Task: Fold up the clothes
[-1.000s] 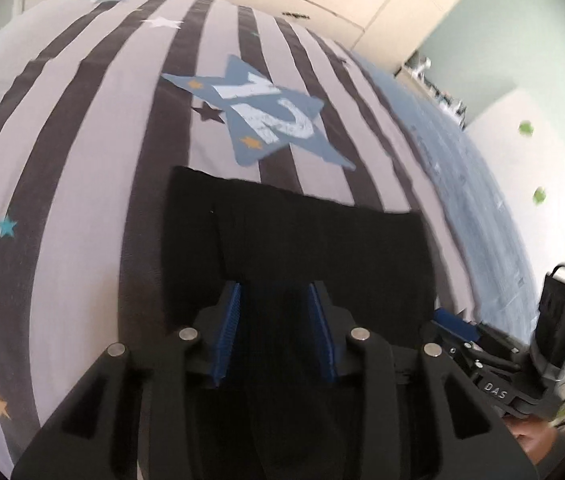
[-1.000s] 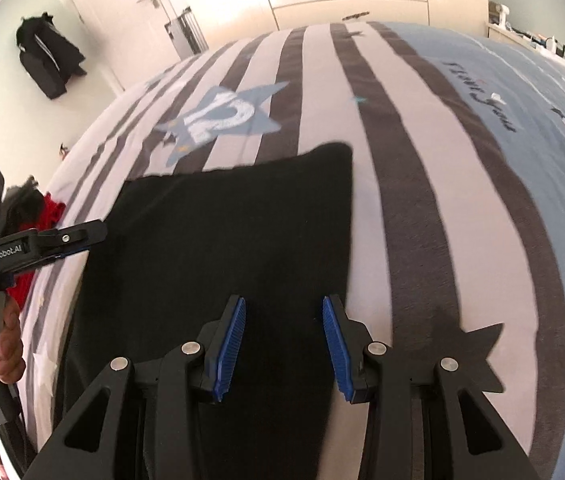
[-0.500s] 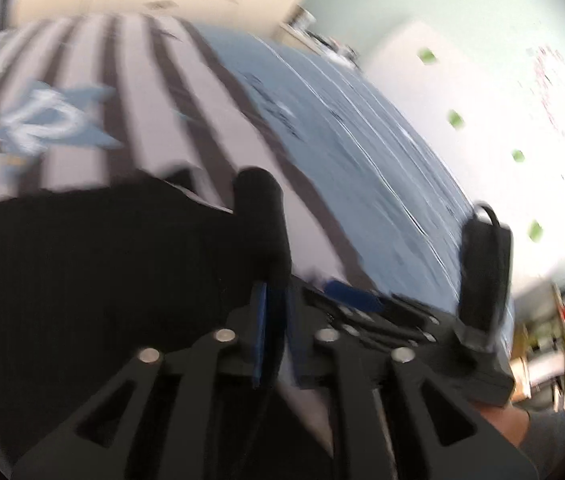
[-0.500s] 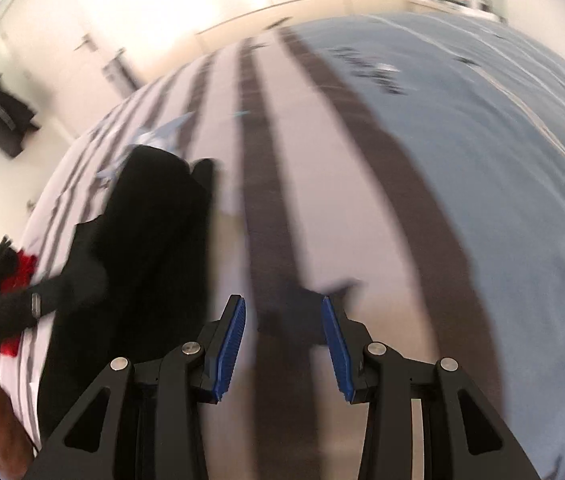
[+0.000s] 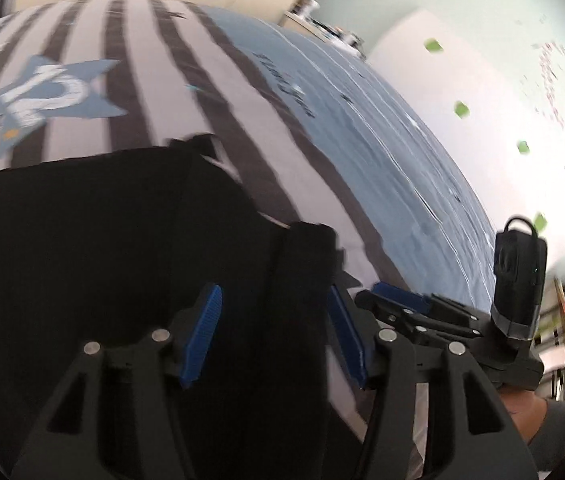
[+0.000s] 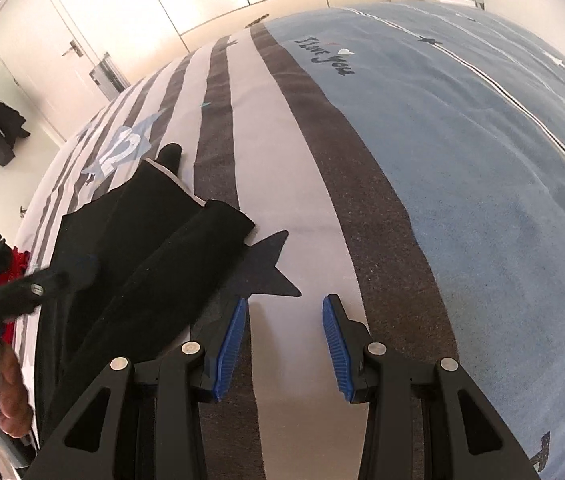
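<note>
the near end of the black garment [image 5: 82, 248] is running out of sight under my own fingers, and the left wrist view is blurring its folded edge so i cannot tell how its layers are lying. it is lying soft and matte on the striped bedcover [image 6: 282, 160], beside the dark star print [image 6: 270, 268], with a narrow folded strip passing between my left gripper [image 5: 272, 334] jaws, which are opening with the pads off the cloth. my right gripper [image 6: 284, 340] is hovering partly spread and holding nothing, just past the garment's edge over bare cover.
</note>
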Motion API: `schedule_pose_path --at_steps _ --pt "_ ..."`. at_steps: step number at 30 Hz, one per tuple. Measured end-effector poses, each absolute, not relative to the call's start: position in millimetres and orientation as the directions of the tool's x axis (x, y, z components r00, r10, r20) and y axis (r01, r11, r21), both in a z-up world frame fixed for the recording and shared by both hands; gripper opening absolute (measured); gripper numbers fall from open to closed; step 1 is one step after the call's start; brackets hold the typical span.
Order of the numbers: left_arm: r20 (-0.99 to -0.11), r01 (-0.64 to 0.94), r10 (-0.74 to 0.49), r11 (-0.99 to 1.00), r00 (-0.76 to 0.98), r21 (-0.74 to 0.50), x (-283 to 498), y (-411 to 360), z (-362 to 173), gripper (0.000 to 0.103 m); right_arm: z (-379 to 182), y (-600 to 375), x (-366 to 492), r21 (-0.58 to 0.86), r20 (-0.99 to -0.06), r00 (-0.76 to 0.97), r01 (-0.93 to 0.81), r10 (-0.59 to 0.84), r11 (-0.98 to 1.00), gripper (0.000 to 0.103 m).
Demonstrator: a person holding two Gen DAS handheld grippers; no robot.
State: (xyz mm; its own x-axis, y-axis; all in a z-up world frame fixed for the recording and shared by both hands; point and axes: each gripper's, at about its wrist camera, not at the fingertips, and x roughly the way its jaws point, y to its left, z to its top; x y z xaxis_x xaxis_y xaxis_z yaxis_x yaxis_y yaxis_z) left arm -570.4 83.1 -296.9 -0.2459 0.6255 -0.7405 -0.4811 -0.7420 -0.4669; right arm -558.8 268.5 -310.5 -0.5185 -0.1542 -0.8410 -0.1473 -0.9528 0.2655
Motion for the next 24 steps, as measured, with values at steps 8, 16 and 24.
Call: schedule_pose_path --at_steps 8,16,24 --pt "-0.778 -0.535 0.589 -0.739 -0.219 -0.409 -572.2 114.6 -313.9 0.004 -311.8 264.4 -563.2 0.266 -0.841 -0.514 -0.125 -0.167 -0.956 0.037" --pt "-0.715 -0.424 0.609 -0.779 -0.343 -0.461 -576.4 56.7 -280.1 0.003 -311.3 260.5 -572.9 0.282 -0.840 -0.512 -0.128 -0.180 -0.951 0.037" --pt "-0.747 -0.166 0.429 -0.900 -0.509 -0.403 -609.0 -92.9 -255.3 0.003 -305.9 218.9 -620.9 0.320 -0.823 -0.508 -0.048 -0.253 -0.946 0.037"
